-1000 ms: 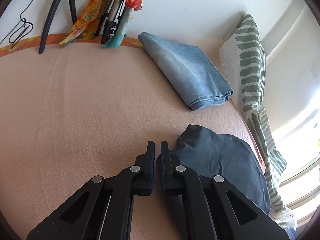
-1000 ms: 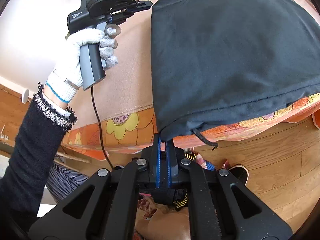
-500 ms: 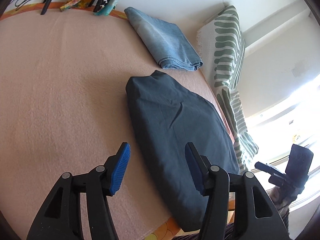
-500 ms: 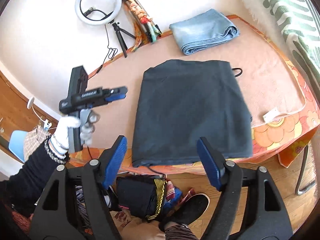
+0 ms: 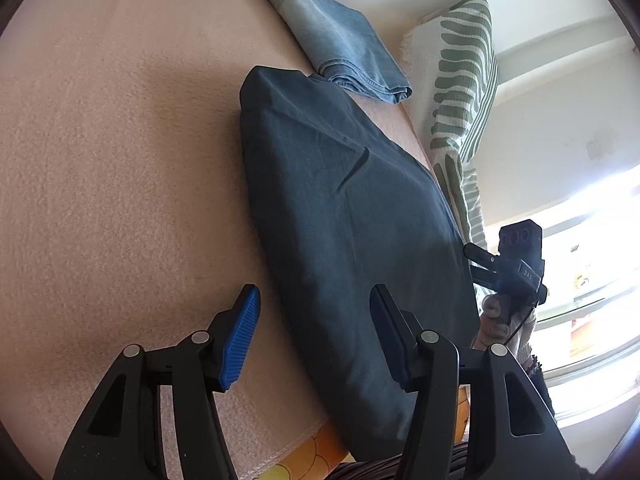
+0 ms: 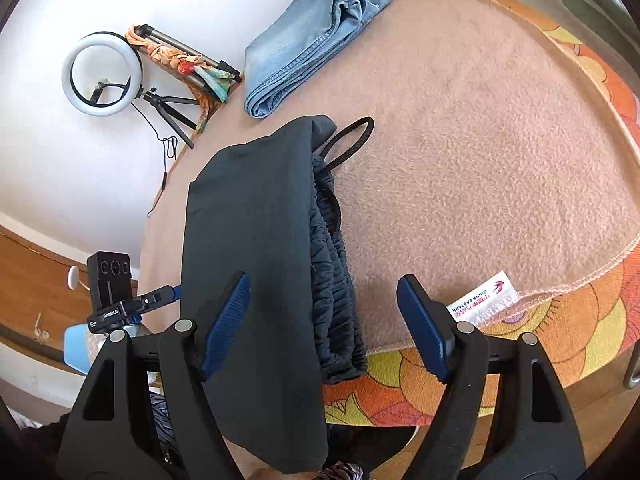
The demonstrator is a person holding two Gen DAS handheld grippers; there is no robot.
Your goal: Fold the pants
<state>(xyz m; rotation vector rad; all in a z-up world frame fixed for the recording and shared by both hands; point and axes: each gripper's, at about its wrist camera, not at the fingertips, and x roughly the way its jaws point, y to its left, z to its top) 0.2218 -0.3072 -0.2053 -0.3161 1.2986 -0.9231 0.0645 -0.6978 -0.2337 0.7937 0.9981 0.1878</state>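
One fold looks made: the dark pants [image 5: 344, 216] lie doubled beside the folded jeans [image 5: 340, 48]. Both tongs (left tongs [image 5: 316, 336], right tongs [image 6: 324, 320]) hang spread, empty; next, regrasp the waistband [image 6: 336, 280] end.

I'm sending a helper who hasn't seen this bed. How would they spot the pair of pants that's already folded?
Start at the pink blanket covering the bed and look to its far edge by the white wall. There, beside the ring light, lie the folded jeans. They are light blue denim in a compact stack, unlike the larger dark pants that hang over the near edge.
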